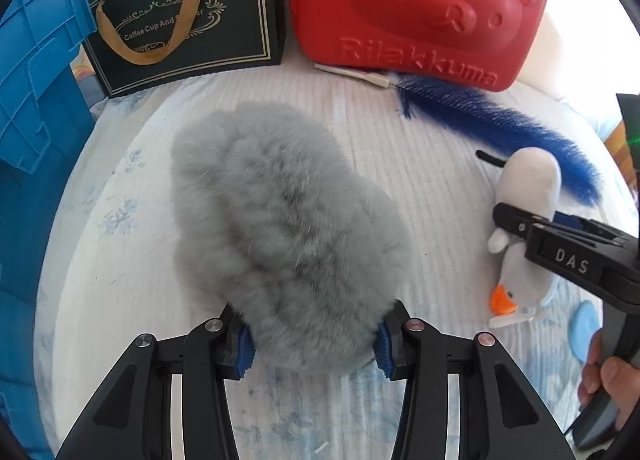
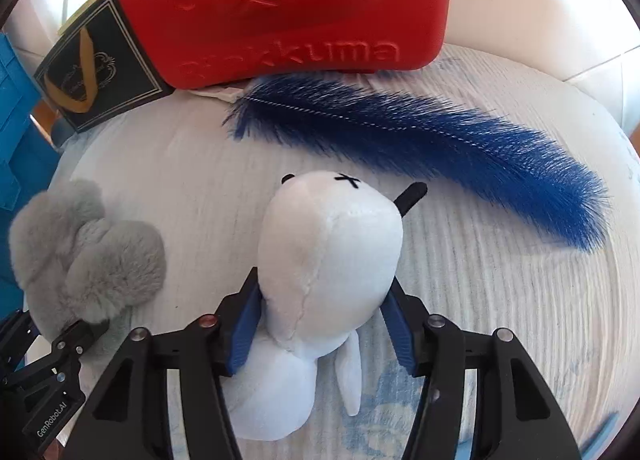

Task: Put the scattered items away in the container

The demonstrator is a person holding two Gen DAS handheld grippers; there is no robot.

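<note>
A grey fluffy plush (image 1: 280,228) lies on the white bedcover. My left gripper (image 1: 314,344) has its jaws on either side of the plush's near end, pads touching the fur. It also shows in the right wrist view (image 2: 88,256). A white goose plush (image 2: 324,272) with an orange beak (image 1: 502,300) lies to the right. My right gripper (image 2: 320,324) straddles its body, pads against its sides. A blue crate (image 1: 36,108) stands at the left.
A long blue feather (image 2: 440,144) lies behind the goose. A red Rilakkuma case (image 1: 416,4) and a dark gift bag (image 1: 180,20) stand at the back. A light blue disc (image 1: 586,330) lies at the right edge.
</note>
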